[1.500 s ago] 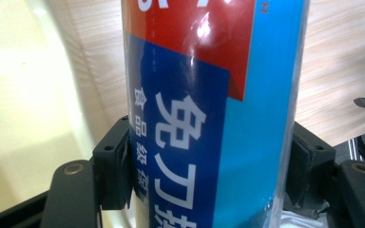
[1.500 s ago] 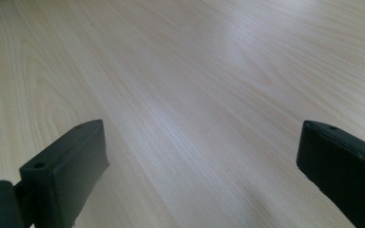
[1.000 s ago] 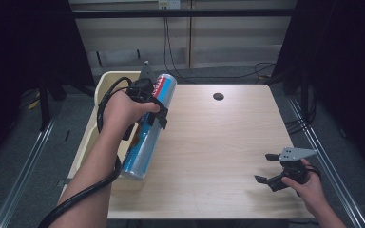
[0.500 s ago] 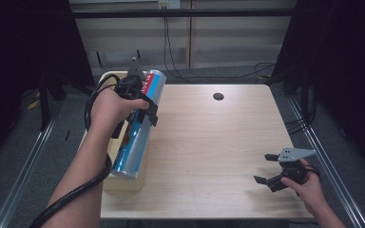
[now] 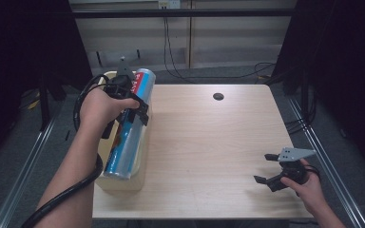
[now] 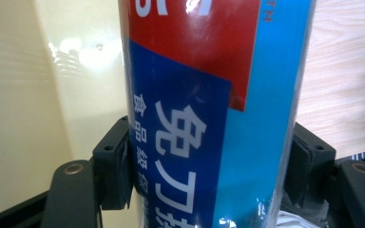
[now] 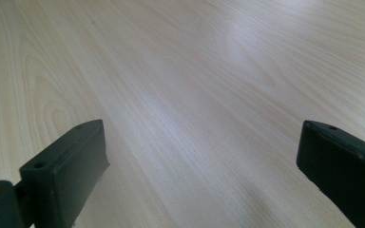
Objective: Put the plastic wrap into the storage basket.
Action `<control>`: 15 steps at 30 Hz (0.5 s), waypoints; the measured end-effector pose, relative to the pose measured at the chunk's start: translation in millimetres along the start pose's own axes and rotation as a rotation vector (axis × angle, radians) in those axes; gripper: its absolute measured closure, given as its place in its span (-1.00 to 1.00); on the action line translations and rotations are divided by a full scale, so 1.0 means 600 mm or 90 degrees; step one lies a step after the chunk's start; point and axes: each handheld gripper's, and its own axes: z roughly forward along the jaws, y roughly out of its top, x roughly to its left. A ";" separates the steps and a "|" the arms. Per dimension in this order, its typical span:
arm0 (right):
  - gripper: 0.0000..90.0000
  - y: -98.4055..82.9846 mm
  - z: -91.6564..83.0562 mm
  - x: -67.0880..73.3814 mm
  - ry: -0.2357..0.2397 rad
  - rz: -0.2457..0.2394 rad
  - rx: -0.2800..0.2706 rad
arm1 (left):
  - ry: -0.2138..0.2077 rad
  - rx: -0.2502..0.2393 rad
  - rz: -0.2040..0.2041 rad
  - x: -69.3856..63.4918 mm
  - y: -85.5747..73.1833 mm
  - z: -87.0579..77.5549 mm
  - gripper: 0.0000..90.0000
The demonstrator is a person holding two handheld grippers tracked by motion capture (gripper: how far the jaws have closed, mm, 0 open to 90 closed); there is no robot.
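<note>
Here the left claw [image 5: 134, 110] clamps the long blue-and-red roll [image 5: 127, 128], both pads pressed on its sides, above the cream tray [image 5: 119, 183] at the table's [image 5: 209, 142] left edge. Near right, the right claw [image 5: 267, 167] gapes wide over bare wood.
</note>
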 end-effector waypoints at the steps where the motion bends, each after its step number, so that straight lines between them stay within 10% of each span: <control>1: -0.94 0.000 0.000 0.000 -0.001 0.000 0.000 | 0.002 0.001 0.000 0.003 -0.001 -0.001 -0.29; 15: -0.94 0.001 -0.001 0.000 -0.003 0.004 -0.006 | 0.000 0.011 -0.027 0.032 -0.015 0.009 -0.29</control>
